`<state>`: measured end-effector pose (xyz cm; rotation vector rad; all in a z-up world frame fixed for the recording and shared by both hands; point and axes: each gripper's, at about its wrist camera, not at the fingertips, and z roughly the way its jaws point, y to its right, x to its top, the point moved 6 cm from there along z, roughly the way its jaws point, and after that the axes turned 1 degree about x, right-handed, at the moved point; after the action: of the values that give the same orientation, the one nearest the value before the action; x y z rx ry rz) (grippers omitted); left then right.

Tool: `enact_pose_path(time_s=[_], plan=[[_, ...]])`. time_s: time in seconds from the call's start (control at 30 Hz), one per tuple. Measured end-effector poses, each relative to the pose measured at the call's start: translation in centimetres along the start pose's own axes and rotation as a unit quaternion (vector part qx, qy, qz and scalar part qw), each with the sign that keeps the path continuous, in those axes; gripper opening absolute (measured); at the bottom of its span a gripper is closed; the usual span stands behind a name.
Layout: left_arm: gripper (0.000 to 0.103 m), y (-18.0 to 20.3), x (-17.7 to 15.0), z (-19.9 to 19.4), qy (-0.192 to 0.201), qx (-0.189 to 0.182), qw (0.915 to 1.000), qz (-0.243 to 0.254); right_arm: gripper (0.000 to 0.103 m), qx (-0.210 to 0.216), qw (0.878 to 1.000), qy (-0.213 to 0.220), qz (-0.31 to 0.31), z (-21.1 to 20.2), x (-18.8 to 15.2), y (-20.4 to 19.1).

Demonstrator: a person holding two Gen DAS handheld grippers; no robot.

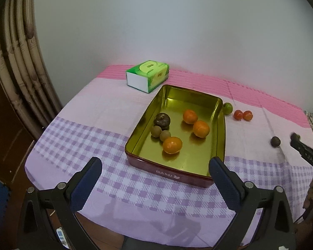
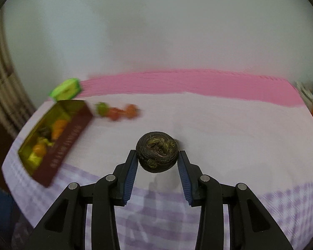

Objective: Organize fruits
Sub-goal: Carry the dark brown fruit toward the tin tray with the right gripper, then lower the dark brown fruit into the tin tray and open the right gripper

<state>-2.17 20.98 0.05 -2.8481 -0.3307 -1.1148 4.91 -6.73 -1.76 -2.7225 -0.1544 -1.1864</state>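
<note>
Right wrist view: right gripper [image 2: 157,158] jaws pinch the dark fruit [image 2: 157,154] only at their tips, so it could roll free; left gripper [image 1: 156,170] gapes wide, empty.

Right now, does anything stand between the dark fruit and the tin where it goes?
Nothing visible does. Only cloth lies between dark fruit and tin; green fruit and red fruits sit farther back.

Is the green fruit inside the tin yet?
No, the green fruit sits on the cloth just outside the tin's far right corner.
</note>
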Motion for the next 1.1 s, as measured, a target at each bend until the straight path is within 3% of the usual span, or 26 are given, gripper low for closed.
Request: enact_pose_path(time_s=[0.1,0.3,0.5,1.1], plan=[[0.089,-0.1,0.1,0.2,0.004,0.023,0.9994,0.027,0.04,0.036,0.999,0.002,-0.027,0.6,1.9,-4.6],[0.089,-1.2,-0.2,1.4,-0.014,0.028,0.9992,0.024,0.04,0.093,0.993,-0.011,-0.075,3.0,4.7,-12.8],[0.089,-2.4,-0.5,2.6,-0.042,0.028,0.9987,0.006,0.04,0.12,0.989,-0.043,-0.079,7.1,6.7,-17.1],[0.089,-4.1,-1.2,4.5,-0.085,0.038,0.9956,-0.01,0.04,0.111,0.984,-0.106,-0.09,14.3,8.6,-22.0]])
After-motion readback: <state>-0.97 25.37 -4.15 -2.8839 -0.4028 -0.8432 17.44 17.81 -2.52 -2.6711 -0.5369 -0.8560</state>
